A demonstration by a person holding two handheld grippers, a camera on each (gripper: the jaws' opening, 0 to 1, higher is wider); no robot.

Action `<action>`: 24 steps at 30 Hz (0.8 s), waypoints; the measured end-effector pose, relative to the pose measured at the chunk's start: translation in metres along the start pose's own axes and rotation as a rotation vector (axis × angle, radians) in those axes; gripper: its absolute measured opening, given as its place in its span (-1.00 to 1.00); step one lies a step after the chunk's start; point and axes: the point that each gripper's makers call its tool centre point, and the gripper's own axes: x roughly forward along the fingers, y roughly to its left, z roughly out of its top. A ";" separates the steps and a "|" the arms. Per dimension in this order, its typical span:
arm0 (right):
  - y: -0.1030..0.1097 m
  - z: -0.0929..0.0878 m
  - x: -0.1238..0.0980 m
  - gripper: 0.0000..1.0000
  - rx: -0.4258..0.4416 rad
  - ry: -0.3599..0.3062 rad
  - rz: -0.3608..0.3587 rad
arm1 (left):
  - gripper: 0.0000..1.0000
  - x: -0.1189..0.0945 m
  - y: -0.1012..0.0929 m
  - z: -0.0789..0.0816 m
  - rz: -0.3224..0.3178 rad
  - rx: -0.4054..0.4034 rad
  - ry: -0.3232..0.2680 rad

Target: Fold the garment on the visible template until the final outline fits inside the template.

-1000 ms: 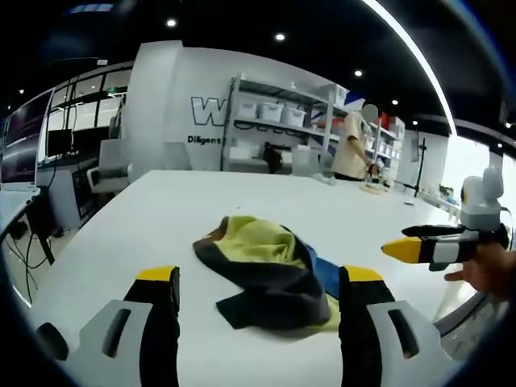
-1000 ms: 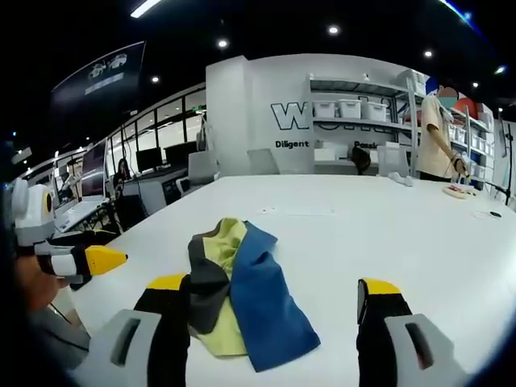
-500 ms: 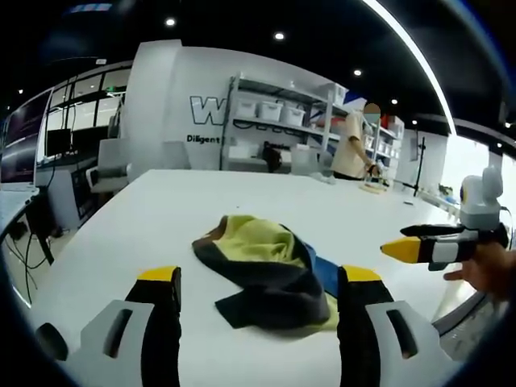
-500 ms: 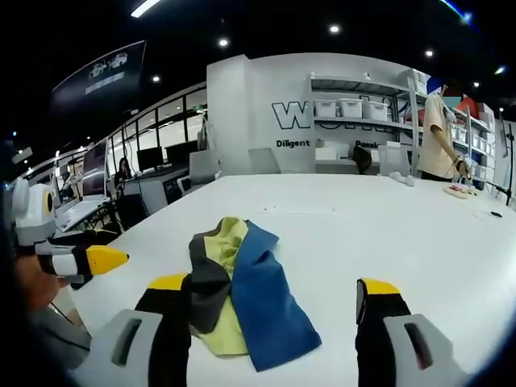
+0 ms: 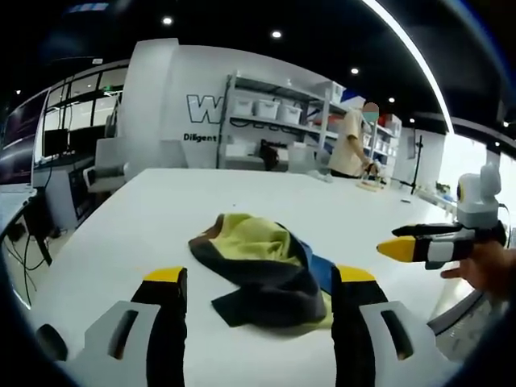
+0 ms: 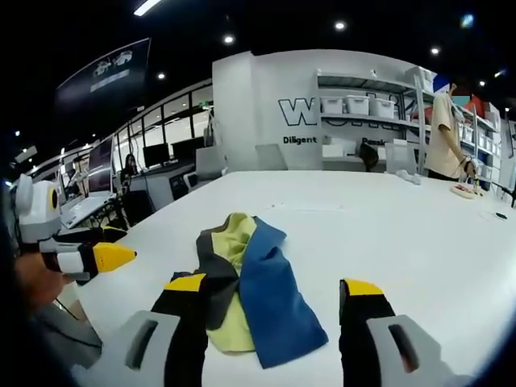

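Centre frame in both views: crumpled garment (image 5: 266,270) (image 6: 250,282), yellow, dark grey and blue, on white table (image 5: 121,234) (image 6: 419,234). Left gripper (image 5: 258,294) jaws wide apart, holding nothing, garment between the tips. Right gripper (image 6: 278,298) likewise spread, empty, left jaw overlapping cloth

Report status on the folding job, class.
Both grippers open, empty. Garment crumpled on white table, untouched. Nothing in the way.
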 end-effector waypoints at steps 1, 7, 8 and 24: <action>0.000 -0.001 0.000 0.24 -0.002 0.004 0.002 | 0.34 0.000 0.000 0.000 0.000 -0.001 -0.002; 0.002 0.000 0.000 0.09 -0.016 0.006 0.006 | 0.25 -0.001 0.000 0.001 0.000 0.012 -0.004; 0.003 0.001 -0.001 0.10 -0.022 0.004 0.009 | 0.26 -0.001 -0.001 0.002 -0.001 0.013 -0.009; 0.010 0.008 0.020 0.05 -0.050 0.039 0.042 | 0.19 0.004 0.002 0.005 0.011 -0.005 0.021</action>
